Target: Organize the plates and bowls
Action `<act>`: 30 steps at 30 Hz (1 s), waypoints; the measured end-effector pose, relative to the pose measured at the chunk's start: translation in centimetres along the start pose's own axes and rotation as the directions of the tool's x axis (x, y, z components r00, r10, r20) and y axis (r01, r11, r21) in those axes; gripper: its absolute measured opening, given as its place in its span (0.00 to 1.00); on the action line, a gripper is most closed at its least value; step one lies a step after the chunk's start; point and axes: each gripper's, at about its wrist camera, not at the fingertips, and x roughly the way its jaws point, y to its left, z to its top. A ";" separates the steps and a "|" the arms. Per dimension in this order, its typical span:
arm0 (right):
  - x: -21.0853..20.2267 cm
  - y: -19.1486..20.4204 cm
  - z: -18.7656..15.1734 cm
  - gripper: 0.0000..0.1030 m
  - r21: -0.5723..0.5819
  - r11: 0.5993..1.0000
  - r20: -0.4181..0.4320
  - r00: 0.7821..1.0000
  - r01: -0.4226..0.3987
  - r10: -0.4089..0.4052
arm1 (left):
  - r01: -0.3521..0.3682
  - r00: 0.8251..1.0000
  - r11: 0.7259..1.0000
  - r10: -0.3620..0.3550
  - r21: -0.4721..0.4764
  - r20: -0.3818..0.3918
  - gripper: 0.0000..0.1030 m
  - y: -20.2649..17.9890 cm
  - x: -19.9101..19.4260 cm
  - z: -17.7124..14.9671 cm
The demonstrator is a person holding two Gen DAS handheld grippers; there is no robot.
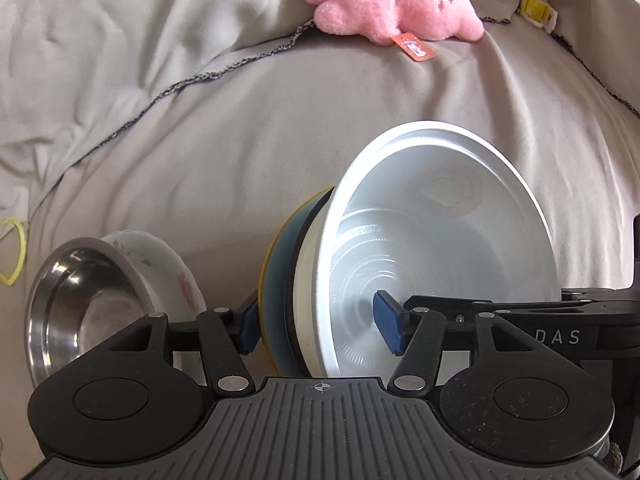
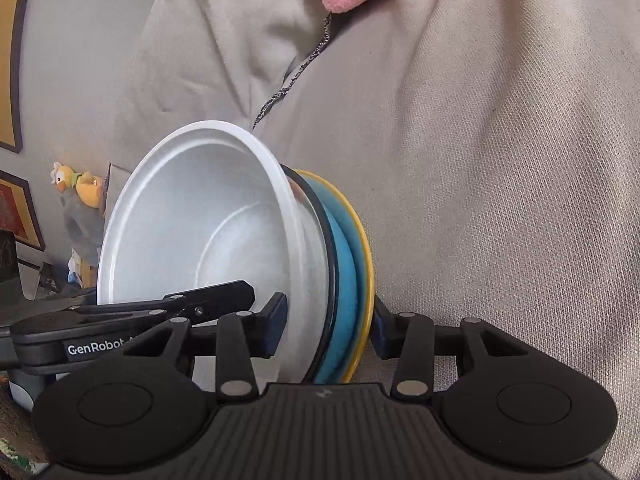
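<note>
Left wrist view: a nested stack stands on edge on the grey bed cover (image 1: 240,152), a white bowl (image 1: 440,240) in front of a blue plate (image 1: 280,280) and a yellow plate (image 1: 267,256). The left tool (image 1: 320,326) straddles the stack, jaws spread wide, pads apparently clear. The right tool (image 2: 330,326) clamps the same stack. A steel bowl (image 1: 80,304) sits at left.

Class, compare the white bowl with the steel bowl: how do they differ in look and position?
The white bowl is matte and pale; the steel bowl is shiny metal. The white bowl sits between gripper fingers, nested against blue and yellow dishes; the steel bowl stands apart, against a patterned dish. Both are tipped on edge.
</note>
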 end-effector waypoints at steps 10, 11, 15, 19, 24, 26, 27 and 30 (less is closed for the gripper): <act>0.3 0.4 0.1 0.44 -0.007 1.000 -0.004 1.000 0.013 -0.013 | 0.014 0.999 1.000 -0.014 0.017 -0.034 0.59 0.2 0.3 0.0; 0.3 0.6 0.0 0.44 -0.013 1.000 -0.002 1.000 0.019 -0.019 | 0.011 0.999 1.000 -0.010 0.017 -0.035 0.58 0.1 0.3 -0.1; 0.3 1.7 -0.4 0.47 -0.027 0.998 0.009 0.998 0.057 -0.057 | 0.015 0.999 1.000 -0.015 0.002 -0.035 0.54 0.3 0.1 -0.2; 0.4 2.5 -0.5 0.48 -0.028 0.996 0.005 0.996 0.085 -0.085 | 0.037 0.999 0.999 -0.038 -0.010 -0.037 0.53 0.7 0.1 -0.3; 0.4 2.5 -0.5 0.49 0.017 0.996 -0.006 0.996 0.089 -0.089 | 0.042 0.999 0.999 -0.042 -0.005 -0.014 0.52 0.4 -0.2 -0.6; 0.5 2.6 -0.6 0.49 0.034 0.995 -0.009 0.996 0.094 -0.093 | 0.044 0.999 0.999 -0.044 -0.007 -0.013 0.51 0.4 -0.4 -0.6; 0.5 2.6 -0.6 0.49 0.041 0.995 -0.011 0.996 0.094 -0.094 | 0.046 0.999 0.999 -0.046 -0.008 -0.015 0.51 0.4 -0.4 -0.6; 0.9 2.7 -0.5 0.49 0.022 0.995 -0.017 0.995 0.101 -0.101 | 0.048 0.999 0.999 -0.048 0.002 -0.026 0.52 0.6 0.0 -0.8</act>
